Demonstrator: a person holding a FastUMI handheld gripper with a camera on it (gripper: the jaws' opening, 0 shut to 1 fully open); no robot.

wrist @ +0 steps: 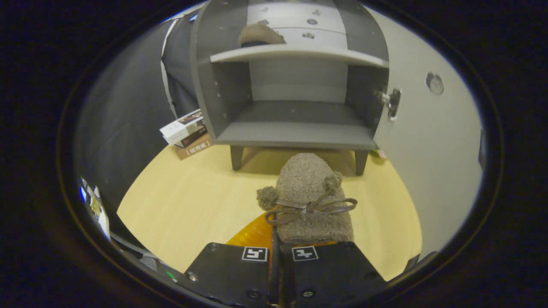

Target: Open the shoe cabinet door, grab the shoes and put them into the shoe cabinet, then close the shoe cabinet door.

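On the pale wooden floor [184, 201], the grey shoe cabinet [295, 128] stands open ahead. Your gripper [280, 256], fingers nearly together, pinches the fuzzy brown bow-tied slipper [310, 196] just ahead. Keep it level; aim at the lower shelf [295, 113].

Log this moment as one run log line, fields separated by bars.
door open | gripper shut on slipper, carried facing cabinet | other slipper on upper shelf | lower shelf free

Fuzzy brown slipper [314, 201] with bow faces open grey shoe cabinet [295, 128]; another slipper [260, 35] sits on its upper shelf.
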